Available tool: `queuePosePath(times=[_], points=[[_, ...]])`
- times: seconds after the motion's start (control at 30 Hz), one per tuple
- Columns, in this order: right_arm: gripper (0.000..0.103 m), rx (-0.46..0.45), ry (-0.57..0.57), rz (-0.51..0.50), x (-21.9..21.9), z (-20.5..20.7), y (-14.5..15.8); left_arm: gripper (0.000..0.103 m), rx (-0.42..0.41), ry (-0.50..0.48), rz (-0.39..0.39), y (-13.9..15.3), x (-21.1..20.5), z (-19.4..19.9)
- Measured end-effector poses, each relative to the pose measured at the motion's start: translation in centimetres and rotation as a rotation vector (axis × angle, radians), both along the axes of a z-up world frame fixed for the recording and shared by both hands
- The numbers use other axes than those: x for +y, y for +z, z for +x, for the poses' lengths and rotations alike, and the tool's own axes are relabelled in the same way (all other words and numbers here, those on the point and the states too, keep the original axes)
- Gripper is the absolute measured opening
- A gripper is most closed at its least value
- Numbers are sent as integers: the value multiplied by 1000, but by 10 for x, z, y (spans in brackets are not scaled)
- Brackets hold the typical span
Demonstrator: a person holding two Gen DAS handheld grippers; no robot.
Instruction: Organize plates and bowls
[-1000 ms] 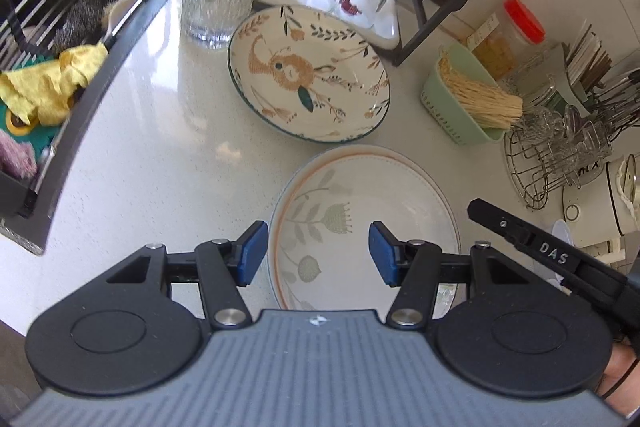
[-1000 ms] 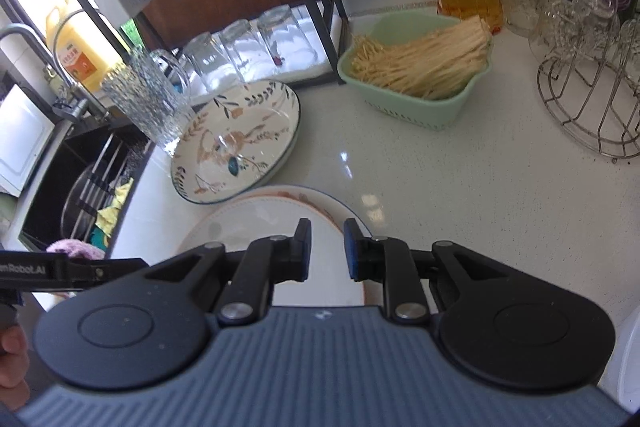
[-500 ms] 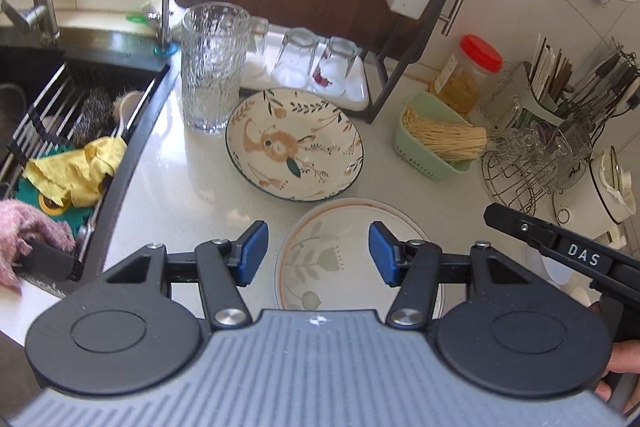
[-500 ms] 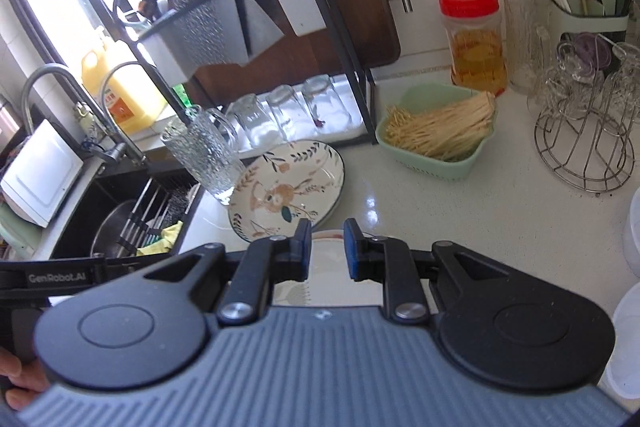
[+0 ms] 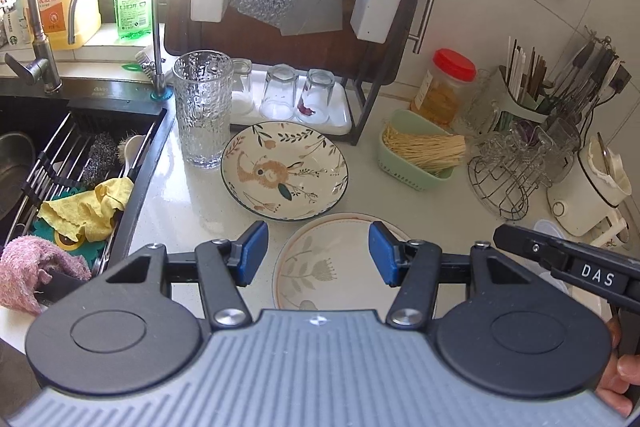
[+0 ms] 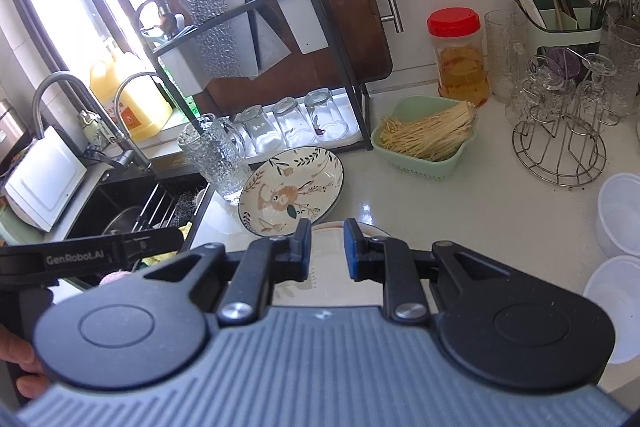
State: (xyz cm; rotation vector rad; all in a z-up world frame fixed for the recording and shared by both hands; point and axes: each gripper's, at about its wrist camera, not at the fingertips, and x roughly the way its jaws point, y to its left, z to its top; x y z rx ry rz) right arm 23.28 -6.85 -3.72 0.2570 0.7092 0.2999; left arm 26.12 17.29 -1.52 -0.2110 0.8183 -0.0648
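Observation:
Two plates lie on the white counter. A deep plate with a brown animal and leaf pattern (image 5: pixel 284 171) (image 6: pixel 292 193) sits in front of the dish rack. A pale plate with an orange rim and flower drawing (image 5: pixel 328 263) (image 6: pixel 328 231) lies nearer to me. My left gripper (image 5: pixel 316 253) hovers open above this near plate, with nothing between its blue pads. My right gripper (image 6: pixel 327 249) hangs above the same plate's right part, its jaws shut to a narrow gap and holding nothing. Two white bowls (image 6: pixel 622 211) stand at the far right.
A tall textured glass (image 5: pixel 204 107) stands left of the patterned plate. Behind is a black dish rack (image 5: pixel 304 27) with upturned glasses. The sink (image 5: pixel 60 155) with cloths is on the left. A green basket of noodles (image 5: pixel 420 151) and a wire glass stand (image 5: pixel 508 179) are on the right.
Both grippers have risen and drawn back from the plates, so more of the counter and rack shows. Neither gripper's jaws have changed.

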Motion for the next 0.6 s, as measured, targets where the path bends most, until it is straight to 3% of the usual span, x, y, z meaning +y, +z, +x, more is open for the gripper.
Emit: queuePosePath(times=[0.17, 0.47, 0.6], points=[[22, -8, 3, -21, 0, -15, 2, 61, -8, -13, 45, -2, -3, -7], [22, -6, -25, -18, -1, -34, -7, 61, 46, -25, -8, -11, -6, -11], [22, -10, -47, -12, -3, -41, -8, 61, 63, -59, 14, -14, -13, -12]])
